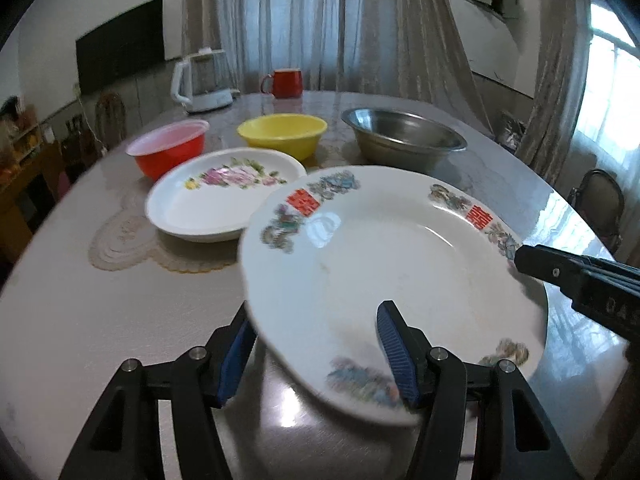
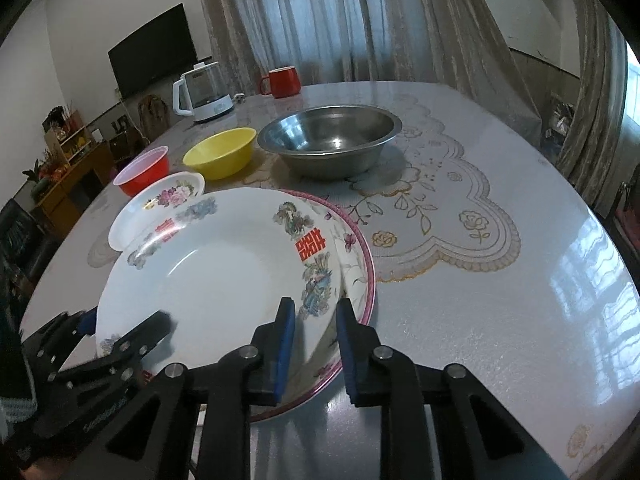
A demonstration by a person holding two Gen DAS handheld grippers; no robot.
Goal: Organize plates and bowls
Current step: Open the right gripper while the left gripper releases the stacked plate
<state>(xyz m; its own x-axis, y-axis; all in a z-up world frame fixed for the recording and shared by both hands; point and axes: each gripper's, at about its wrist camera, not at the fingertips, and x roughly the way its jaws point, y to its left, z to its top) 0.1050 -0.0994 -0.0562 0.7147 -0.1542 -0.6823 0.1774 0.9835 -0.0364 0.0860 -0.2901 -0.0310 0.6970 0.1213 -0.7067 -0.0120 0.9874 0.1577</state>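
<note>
A white plate with red characters and dragon motifs (image 1: 384,264) is tilted, its near rim between the blue pads of my left gripper (image 1: 316,356), which stands wide. In the right wrist view this plate (image 2: 216,272) lies over a pink-rimmed plate (image 2: 360,264). My right gripper (image 2: 314,344) has its jaws on either side of both plates' right rims; it shows as a black finger at the right edge of the left wrist view (image 1: 560,272). A white flower plate (image 1: 216,208), red bowl (image 1: 168,152), yellow bowl (image 1: 282,134) and steel bowl (image 1: 404,138) stand behind.
A white kettle (image 1: 202,82) and a red mug (image 1: 284,82) stand at the table's far edge. A lace mat (image 2: 440,216) lies under the steel bowl (image 2: 332,140). Chairs stand at the right (image 1: 600,200). The glossy round table (image 2: 520,340) stretches to the right.
</note>
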